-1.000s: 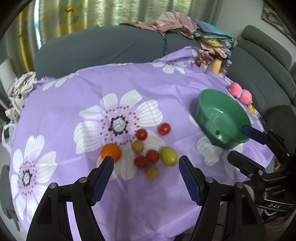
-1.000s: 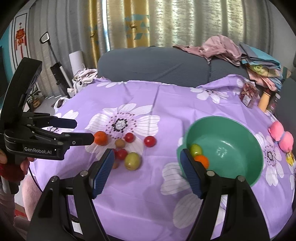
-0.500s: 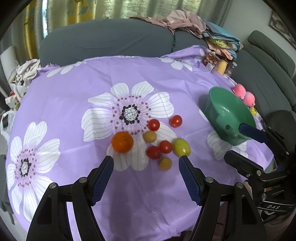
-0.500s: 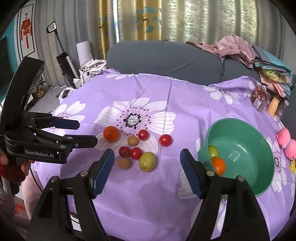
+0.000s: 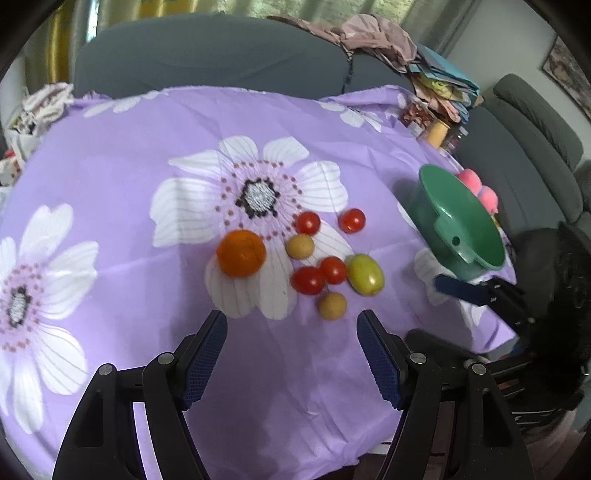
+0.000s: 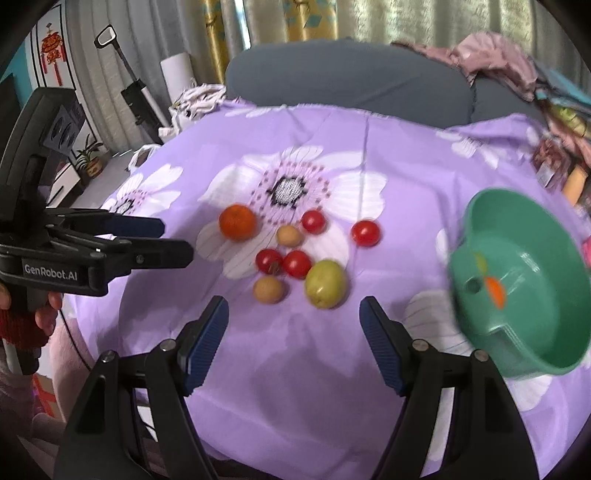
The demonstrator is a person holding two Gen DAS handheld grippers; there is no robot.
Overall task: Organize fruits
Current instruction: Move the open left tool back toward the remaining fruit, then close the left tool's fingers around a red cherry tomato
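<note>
Loose fruit lies on a purple flowered cloth [image 5: 110, 155]: an orange [image 5: 241, 258] [image 6: 237, 222], several red cherry tomatoes [image 5: 308, 280] [image 6: 297, 264], two small tan fruits [image 5: 332, 305] [image 6: 268, 290] and a green plum [image 5: 365, 275] [image 6: 325, 283]. A green bowl [image 5: 448, 216] [image 6: 546, 332] at the right holds an orange piece and a green one. My left gripper [image 5: 291, 326] is open, just short of the fruit cluster. My right gripper [image 6: 293, 312] is open too, with the plum just ahead.
A grey sofa [image 5: 207, 55] wraps the back and right, piled with clothes [image 5: 373, 35]. Jars [image 5: 437, 131] and a pink toy [image 5: 480, 190] stand near the bowl. A hand [image 6: 44, 314] holds the left gripper at the cloth's left edge.
Both grippers have dropped and come closer to the fruit cluster, which now looks larger. The right view has swung left, from the bowl toward the plum. The jaws stand as before.
</note>
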